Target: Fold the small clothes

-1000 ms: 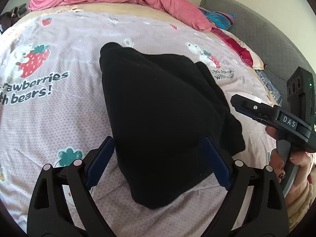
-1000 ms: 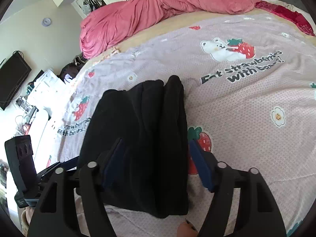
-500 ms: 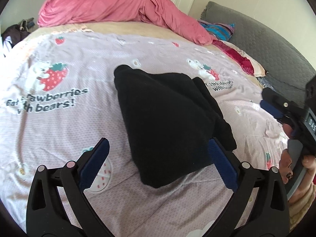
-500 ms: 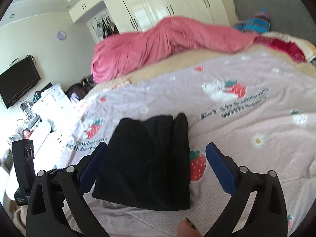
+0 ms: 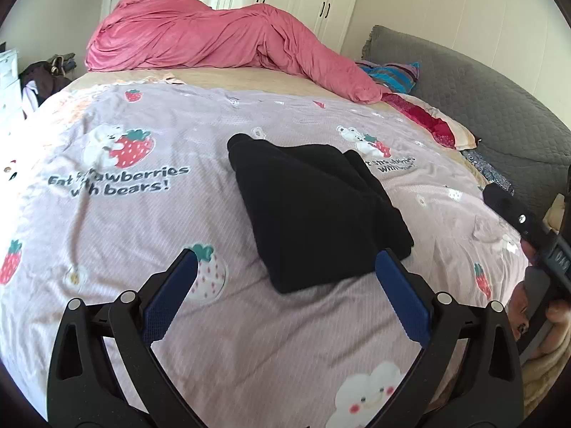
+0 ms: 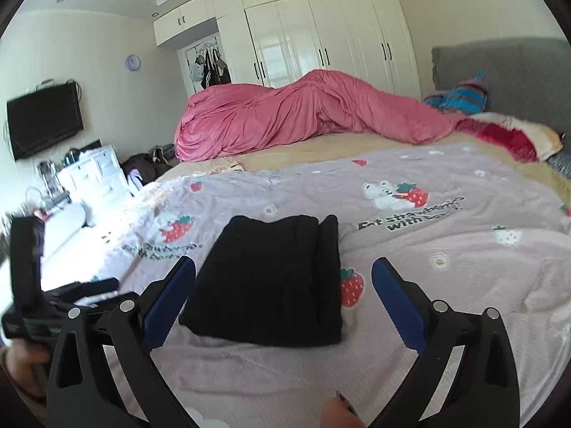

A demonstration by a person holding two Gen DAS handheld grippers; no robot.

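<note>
Relative to the frames one second earlier, both grippers have drawn back and risen from the folded black garment (image 5: 314, 214), which then filled the centre of each view and now occupies a smaller area at mid-frame, clear of the blue pads. The left gripper (image 5: 285, 271) and the right gripper (image 6: 283, 278), formerly flanking the cloth closely, now stand wider apart. Wardrobes (image 6: 321, 35) have entered the upper part of both views.

Bright daylight, blown-out glare at left (fisheye-bent edges, dark corners).
</note>
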